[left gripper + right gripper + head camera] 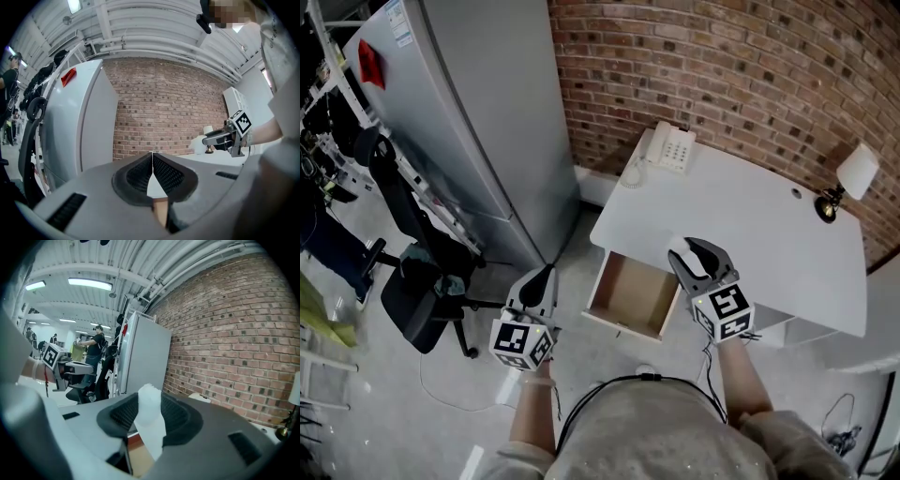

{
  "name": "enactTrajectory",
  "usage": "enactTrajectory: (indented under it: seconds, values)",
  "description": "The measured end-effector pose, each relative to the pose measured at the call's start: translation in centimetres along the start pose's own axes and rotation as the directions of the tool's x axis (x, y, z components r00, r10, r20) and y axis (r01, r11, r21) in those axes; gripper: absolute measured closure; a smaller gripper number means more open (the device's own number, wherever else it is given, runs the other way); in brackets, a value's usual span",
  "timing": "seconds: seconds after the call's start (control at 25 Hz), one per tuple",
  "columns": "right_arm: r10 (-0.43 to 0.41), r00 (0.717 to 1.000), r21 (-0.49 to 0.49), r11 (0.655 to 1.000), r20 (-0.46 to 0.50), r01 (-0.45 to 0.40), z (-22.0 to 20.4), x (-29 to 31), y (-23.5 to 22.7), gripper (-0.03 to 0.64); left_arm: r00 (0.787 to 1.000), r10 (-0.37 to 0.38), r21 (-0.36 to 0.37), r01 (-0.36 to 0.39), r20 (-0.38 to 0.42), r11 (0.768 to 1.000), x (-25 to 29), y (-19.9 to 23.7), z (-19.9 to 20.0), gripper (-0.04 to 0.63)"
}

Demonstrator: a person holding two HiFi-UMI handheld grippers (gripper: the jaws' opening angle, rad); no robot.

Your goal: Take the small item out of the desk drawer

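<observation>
The white desk [750, 211] has its wooden drawer [630, 298] pulled open, and the inside looks bare. My right gripper [684, 251] hovers over the desk's front edge just above the drawer. It is shut on a small white item [678, 247]. In the right gripper view that white item [150, 420] stands upright between the dark pads [180, 416]. My left gripper [547, 273] hangs over the floor to the left of the drawer. Its jaws are shut and hold nothing, as the left gripper view [153, 165] shows.
A white telephone [671, 148] sits at the desk's far left corner and a small lamp [848, 183] at its far right. A tall grey cabinet [478, 112] stands left of the desk against the brick wall. A black office chair [417, 277] is further left.
</observation>
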State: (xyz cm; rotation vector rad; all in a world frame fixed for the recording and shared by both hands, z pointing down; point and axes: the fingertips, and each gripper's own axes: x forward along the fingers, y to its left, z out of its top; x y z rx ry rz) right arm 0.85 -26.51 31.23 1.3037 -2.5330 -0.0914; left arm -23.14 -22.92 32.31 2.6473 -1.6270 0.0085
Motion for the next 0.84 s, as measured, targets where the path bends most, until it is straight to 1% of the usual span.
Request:
enactTrajectory:
  seconds: [0.28, 0.84]
  values:
    - [0.002, 1.000, 0.005, 1.000, -0.006, -0.002, -0.4, -0.1, 0.1, 0.460, 1.000, 0.019, -0.002, -0.019, 0.001, 1.000, -0.3, 0.3, -0.1, 0.588]
    - [0.016, 1.000, 0.008, 1.000, -0.027, -0.016, -1.4, 0.3, 0.1, 0.460, 1.000, 0.029, -0.008, -0.029, -0.010, 1.000, 0.0, 0.8, -0.6, 0.588]
